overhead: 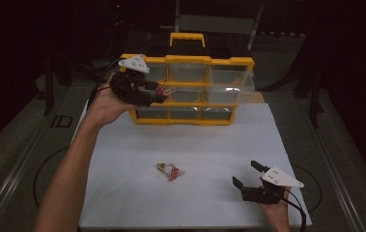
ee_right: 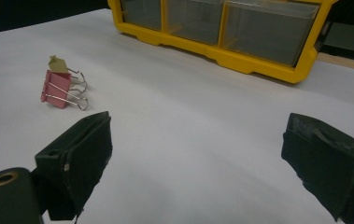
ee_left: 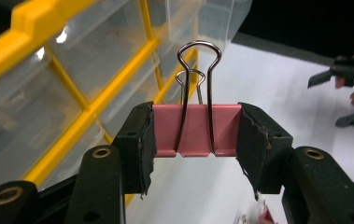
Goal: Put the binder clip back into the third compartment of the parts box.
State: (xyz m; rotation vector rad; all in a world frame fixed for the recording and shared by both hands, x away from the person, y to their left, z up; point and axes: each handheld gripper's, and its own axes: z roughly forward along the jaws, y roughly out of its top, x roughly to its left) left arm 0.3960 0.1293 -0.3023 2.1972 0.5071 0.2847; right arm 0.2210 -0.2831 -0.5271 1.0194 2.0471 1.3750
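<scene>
My left gripper [ee_left: 195, 135] is shut on a pink binder clip [ee_left: 195, 128], gripping it by its two ends, wire handles pointing away. In the high view that left gripper [overhead: 161, 94] is held up in front of the yellow drawer organizer [overhead: 185, 60], at its middle row, left side. My right gripper [overhead: 246, 174] rests open near the front right of the white sheet [overhead: 209, 145], nothing between its jaws [ee_right: 198, 154]. Two more clips lie mid-sheet: a pink clip [overhead: 175, 173] [ee_right: 55, 88] and a tan clip [overhead: 162, 167] [ee_right: 59, 63] touching it.
The organizer [ee_right: 240, 60] has clear plastic drawers [ee_left: 20, 107] in a yellow frame with a carry handle [overhead: 187, 36] on top; its top right drawer [overhead: 231, 79] juts out. Dark surroundings lie beyond the sheet's edges.
</scene>
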